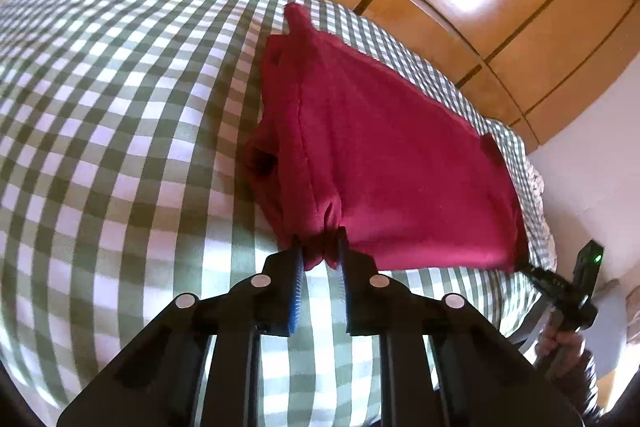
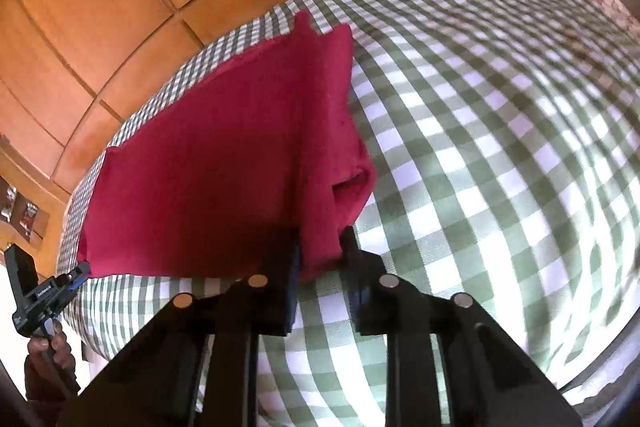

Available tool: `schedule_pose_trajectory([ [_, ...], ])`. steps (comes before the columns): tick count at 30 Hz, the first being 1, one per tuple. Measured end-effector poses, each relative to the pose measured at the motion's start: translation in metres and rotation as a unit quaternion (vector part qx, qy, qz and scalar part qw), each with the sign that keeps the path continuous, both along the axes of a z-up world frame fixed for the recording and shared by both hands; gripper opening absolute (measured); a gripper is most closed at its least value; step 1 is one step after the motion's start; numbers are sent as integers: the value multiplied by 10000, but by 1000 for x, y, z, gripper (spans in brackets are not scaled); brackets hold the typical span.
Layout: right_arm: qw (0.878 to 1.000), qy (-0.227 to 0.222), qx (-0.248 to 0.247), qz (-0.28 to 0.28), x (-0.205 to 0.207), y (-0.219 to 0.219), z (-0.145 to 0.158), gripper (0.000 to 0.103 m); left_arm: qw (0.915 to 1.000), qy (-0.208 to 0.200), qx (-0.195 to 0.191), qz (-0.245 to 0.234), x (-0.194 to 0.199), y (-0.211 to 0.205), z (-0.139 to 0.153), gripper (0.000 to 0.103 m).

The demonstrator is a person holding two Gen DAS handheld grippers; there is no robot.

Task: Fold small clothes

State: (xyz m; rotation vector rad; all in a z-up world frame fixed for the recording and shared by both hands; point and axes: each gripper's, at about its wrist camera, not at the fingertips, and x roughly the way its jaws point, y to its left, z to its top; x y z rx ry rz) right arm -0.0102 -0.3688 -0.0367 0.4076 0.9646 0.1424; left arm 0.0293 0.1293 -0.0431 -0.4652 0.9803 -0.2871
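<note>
Currently both the left tongs (image 1: 320,247) and right tongs (image 2: 320,247) are clenched on adjacent corners of the red garment (image 1: 384,147), apparently lifted above the checked bed (image 1: 120,147), ready for lowering into a fold.

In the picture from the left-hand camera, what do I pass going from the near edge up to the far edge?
Left gripper pinching the red garment → the garment, spread over the checked bedspread → bedspread beyond it → wooden panels at the top.
</note>
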Motion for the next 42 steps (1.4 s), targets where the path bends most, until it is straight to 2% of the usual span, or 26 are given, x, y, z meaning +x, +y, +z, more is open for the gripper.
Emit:
schedule_pose_trajectory([
  [4, 9995, -48, -157, 274, -23, -4, 22, 16, 9997, 52, 230, -117, -22, -8, 11, 13],
  [7, 9993, 129, -247, 245, -37, -13, 15, 16, 9985, 207, 480, -137, -44, -18, 15, 18],
  [8, 9992, 181, -245, 243, -41, -14, 12, 16, 9968, 213, 764, -71, -50, -23, 19, 28],
  [9, 9993, 196, -269, 180, -42, -14, 12, 21, 9937, 148, 1113, 3, -53, -28, 25, 37],
  [10, 9993, 209, -322, 39, -43, -16, 13, 29, 9911, 60, 1331, 44, -54, -32, 31, 57],
  [11, 9993, 166, -325, -24, -43, -17, 17, 31, 9870, -148, 1595, 118, -56, -36, 40, 68],
  [12, 9993, 87, -350, -76, -42, -18, 21, 36, 9842, -321, 1736, 159, -57, -39, 48, 68],
  [15, 9976, -225, -629, -181, -40, -10, 44, 60, 9744, -652, 2141, 216, -52, -47, 64, 68],
  [17, 9969, -415, -664, -67, -34, 2, 58, 65, 9712, -749, 2251, 209, -47, -51, 68, 68],
  [19, 9961, -541, -676, 143, -22, 18, 67, 75, 9692, -748, 2335, 213, -40, -53, 65, 68],
  [23, 9946, -618, -712, 439, 2, 49, 70, 81, 9644, -764, 2526, 162, -25, -59, 61, 69],
  [28, 9958, -370, -617, 575, 36, 71, 55, 82, 9609, -867, 2628, 118, -16, -63, 64, 69],
  [30, 9958, -294, -633, 594, 45, 74, 48, 82, 9591, -936, 2668, 117, -13, -64, 65, 79],
  [34, 9962, -23, -720, 491, 62, 73, 26, 82, 9541, -1071, 2797, 97, -9, -65, 68, 80],
  [41, 9966, 75, -673, 462, 64, 70, 6, 87, 9560, -959, 2770, -99, 8, -56, 54, 80],
  [42, 9969, 88, -643, 435, 64, 70, 5, 87, 9584, -904, 2705, -118, 13, -52, 51, 80],
])
